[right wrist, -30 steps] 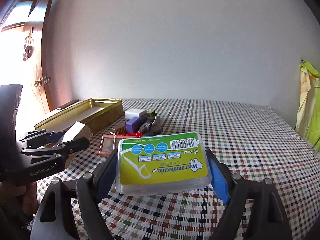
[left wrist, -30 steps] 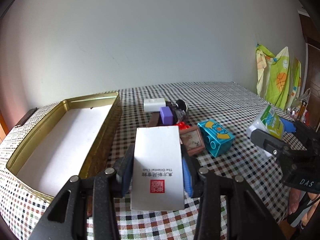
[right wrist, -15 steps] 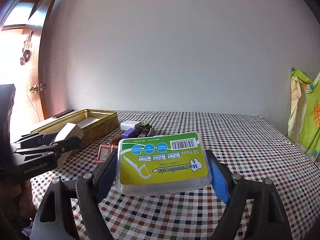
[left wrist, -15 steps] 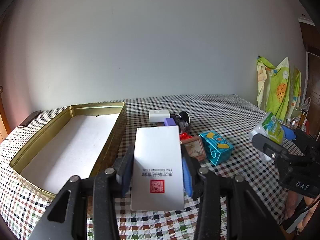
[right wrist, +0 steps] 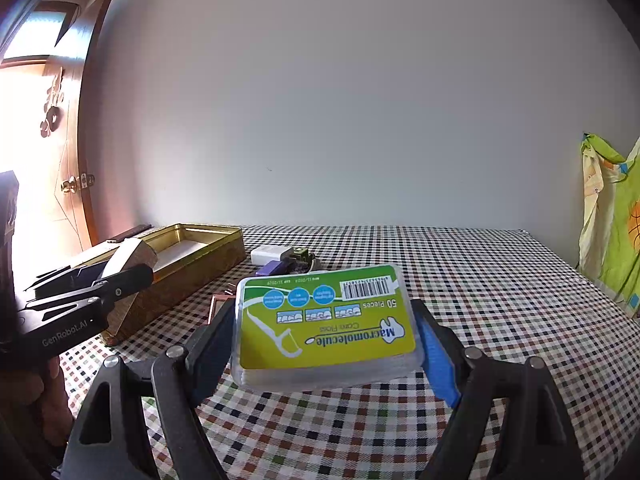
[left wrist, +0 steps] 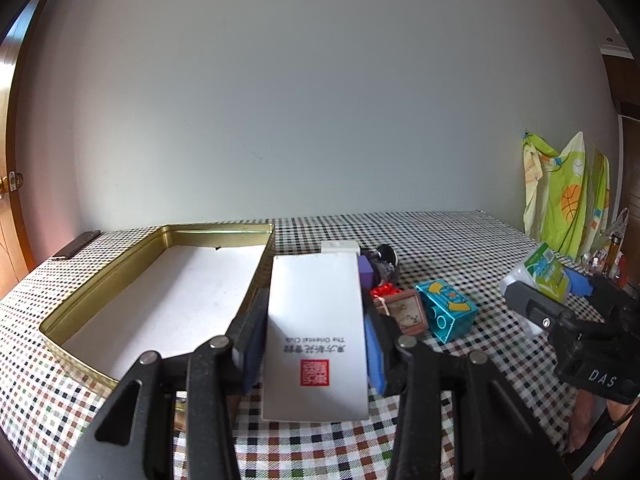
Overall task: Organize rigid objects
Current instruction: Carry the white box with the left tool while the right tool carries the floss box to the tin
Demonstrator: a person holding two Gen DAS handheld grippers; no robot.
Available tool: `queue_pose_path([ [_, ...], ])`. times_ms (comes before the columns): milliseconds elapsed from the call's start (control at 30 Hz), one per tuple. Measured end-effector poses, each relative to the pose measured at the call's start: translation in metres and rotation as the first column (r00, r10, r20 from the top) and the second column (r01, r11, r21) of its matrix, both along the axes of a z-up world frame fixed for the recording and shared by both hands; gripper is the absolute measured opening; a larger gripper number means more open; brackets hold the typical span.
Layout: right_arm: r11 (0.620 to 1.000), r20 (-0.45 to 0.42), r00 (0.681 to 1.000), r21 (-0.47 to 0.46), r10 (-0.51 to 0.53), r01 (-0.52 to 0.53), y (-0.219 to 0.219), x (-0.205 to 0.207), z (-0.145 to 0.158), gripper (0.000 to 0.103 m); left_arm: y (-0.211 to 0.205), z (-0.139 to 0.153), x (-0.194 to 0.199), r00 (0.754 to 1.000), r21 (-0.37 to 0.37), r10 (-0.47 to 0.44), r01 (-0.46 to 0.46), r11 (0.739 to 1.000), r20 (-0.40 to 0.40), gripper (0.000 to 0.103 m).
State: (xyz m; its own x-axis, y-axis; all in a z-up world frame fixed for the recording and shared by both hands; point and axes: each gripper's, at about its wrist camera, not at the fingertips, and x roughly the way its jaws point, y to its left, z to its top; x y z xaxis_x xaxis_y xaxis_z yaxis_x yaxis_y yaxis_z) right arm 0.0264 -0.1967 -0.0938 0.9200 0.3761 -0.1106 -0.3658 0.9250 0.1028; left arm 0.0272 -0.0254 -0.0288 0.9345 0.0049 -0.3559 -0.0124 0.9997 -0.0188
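Note:
My left gripper [left wrist: 316,328] is shut on a white card box [left wrist: 318,320] with a red stamp, held above the table just right of the open gold tin [left wrist: 100,280]. My right gripper [right wrist: 324,328] is shut on a green dental floss box [right wrist: 326,320], held above the checkered table. The right gripper with the floss box [left wrist: 546,270] shows at the right of the left wrist view. The left gripper with the white box [right wrist: 128,256] shows at the left of the right wrist view, in front of the tin [right wrist: 192,252].
A small pile lies mid-table: white charger [left wrist: 340,246], purple block [left wrist: 366,270], red piece [left wrist: 382,291], brown framed tile [left wrist: 406,314], blue toy block [left wrist: 446,310], dark round item [left wrist: 386,254]. A dark phone [left wrist: 76,245] lies behind the tin. Green cloth [left wrist: 568,196] hangs at right.
Both grippers have risen and pulled back a little with their boxes still held. The pile and tin sit lower and farther in both views.

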Motion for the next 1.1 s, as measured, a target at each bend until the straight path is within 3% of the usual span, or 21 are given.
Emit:
queue_pose_path([
  [1100,0.999,0.018,0.999,0.008,0.047,-0.047,0.030,-0.010,0.003,0.084,0.026,0.004,-0.019,0.996,-0.026,0.061,-0.060,0.998,0.065,0.041],
])
